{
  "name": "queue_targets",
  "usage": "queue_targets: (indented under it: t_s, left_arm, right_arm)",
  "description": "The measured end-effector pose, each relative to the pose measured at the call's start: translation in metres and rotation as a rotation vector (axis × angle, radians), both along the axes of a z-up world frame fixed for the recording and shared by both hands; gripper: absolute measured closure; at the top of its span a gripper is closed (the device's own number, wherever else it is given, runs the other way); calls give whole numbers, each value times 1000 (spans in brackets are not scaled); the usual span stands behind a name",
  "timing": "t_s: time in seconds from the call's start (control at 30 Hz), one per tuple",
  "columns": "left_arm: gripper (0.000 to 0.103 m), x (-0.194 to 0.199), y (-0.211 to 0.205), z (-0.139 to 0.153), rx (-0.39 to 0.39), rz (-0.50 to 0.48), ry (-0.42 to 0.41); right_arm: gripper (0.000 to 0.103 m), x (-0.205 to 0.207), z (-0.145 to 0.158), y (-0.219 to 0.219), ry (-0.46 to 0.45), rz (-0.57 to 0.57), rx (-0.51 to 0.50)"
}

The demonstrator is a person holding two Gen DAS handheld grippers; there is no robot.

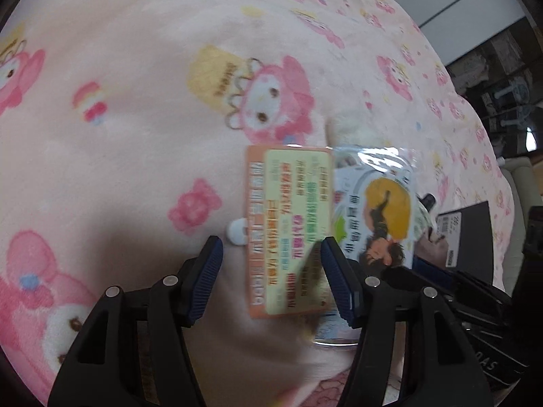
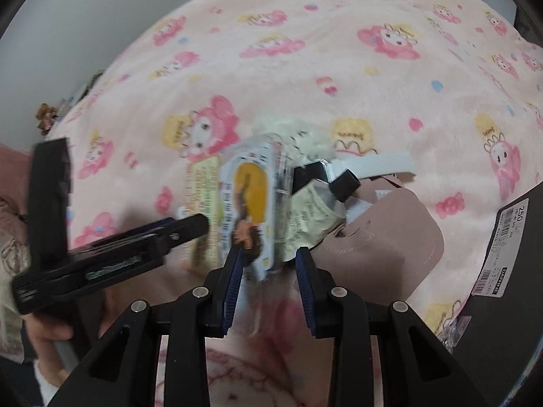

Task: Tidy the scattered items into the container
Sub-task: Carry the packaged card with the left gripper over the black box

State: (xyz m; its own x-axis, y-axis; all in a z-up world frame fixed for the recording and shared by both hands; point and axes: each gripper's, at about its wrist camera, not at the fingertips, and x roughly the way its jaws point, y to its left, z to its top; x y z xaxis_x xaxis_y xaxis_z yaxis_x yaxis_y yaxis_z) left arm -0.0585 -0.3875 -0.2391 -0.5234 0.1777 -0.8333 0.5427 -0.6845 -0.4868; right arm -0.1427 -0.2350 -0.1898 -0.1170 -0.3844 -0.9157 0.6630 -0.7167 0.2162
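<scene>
A card packet with an orange border and a yellow-green label lies on the pink blanket, between the fingers of my left gripper. The right pad is at its edge and the left pad stands clear, so the gripper is open. A clear packet with a yellow oval overlaps it. Its blurred lower end sits between the pads of my right gripper, against the left pad, with a gap on the right. The black box with a white label is at the right edge.
A mauve pouch, a pale paper packet, a black clip on a white strap and a fluffy white item lie bunched beside the clear packet. A small white round piece sits left of the card. A hand holds the left gripper.
</scene>
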Motion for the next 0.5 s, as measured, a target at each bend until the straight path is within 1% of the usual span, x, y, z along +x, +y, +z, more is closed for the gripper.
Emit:
queue_targets:
  t_s: [0.1, 0.2, 0.27, 0.37, 0.43, 0.5]
  left_arm:
    - [43, 0, 12, 10, 1, -51, 20]
    - [43, 3, 28, 19, 39, -132, 54]
    - [42, 9, 35, 23, 38, -159, 63]
    - [42, 15, 28, 19, 10, -111, 38]
    - [42, 12, 17, 10, 21, -64, 7]
    - [42, 11, 12, 5, 23, -42, 1]
  right_arm:
    - [79, 3, -1, 6, -52, 5, -40]
    - [80, 13, 6, 21, -53, -15, -40]
    - [80, 24, 15, 34, -44, -23, -49]
    - [80, 34, 21, 43, -27, -3, -31]
    - [80, 28, 23, 45, 5, -19, -19]
    - [80, 16, 17, 44, 6, -43, -5]
